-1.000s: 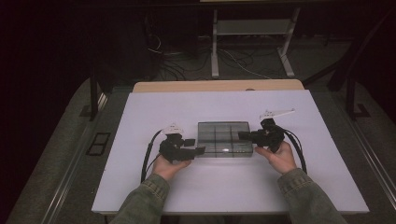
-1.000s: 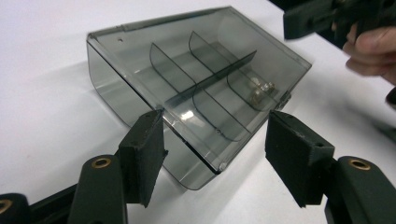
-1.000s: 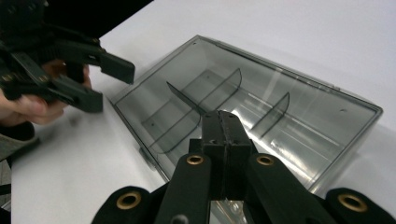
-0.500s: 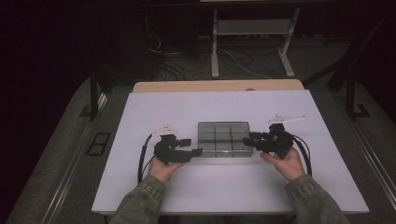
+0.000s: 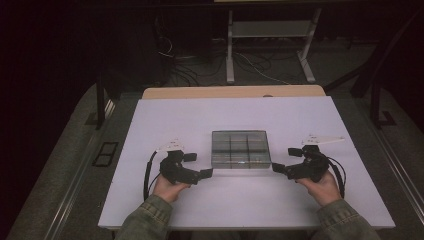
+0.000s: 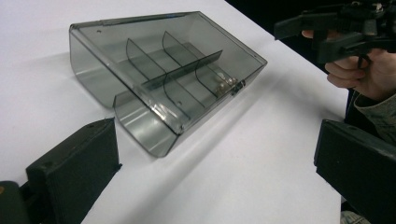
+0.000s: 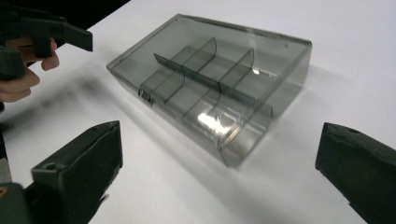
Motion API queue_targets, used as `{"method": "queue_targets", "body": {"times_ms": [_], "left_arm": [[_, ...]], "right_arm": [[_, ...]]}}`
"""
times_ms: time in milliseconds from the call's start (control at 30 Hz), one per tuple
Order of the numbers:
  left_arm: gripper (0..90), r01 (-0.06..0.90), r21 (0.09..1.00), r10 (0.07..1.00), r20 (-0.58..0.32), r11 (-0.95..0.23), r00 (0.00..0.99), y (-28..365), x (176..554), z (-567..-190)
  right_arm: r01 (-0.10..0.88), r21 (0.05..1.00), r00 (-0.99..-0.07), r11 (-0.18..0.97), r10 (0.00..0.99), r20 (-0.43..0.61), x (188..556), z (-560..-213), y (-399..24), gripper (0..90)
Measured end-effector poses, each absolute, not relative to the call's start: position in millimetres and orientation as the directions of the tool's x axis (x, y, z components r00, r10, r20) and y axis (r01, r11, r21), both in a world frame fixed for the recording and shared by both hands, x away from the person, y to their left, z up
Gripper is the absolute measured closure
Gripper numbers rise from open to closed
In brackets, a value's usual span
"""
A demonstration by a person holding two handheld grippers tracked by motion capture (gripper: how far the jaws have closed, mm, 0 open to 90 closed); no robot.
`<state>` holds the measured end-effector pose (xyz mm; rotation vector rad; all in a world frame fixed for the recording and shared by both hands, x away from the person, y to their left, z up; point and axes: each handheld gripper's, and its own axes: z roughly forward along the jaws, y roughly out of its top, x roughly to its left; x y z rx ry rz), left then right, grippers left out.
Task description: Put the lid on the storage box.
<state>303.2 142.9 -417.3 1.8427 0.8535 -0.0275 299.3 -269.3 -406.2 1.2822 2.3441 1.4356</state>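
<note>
A clear plastic box sat lid shut at the tabletop's centre. The left claw at 9 o'clock and the right claw at 3 o'clock flanked it, jaws just opened wide, holding nothing, each hand low and pointing inward.

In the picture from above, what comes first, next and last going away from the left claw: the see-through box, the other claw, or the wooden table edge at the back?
1. See-through box, just beside the left claw.
2. Right claw, past the box.
3. Wooden table edge, at the back.
</note>
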Motion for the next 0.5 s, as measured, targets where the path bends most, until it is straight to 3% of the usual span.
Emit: {"method": "queue_targets", "body": {"times_ms": [500], "left_arm": [[0.0,0.558,0.808,0.556,-0.381,-0.19,0.739,154,284,-429]], "right_arm": [[0.59,0.777,-0.661,0.22,0.685,0.308,270,-417,-283,0.5]]}}
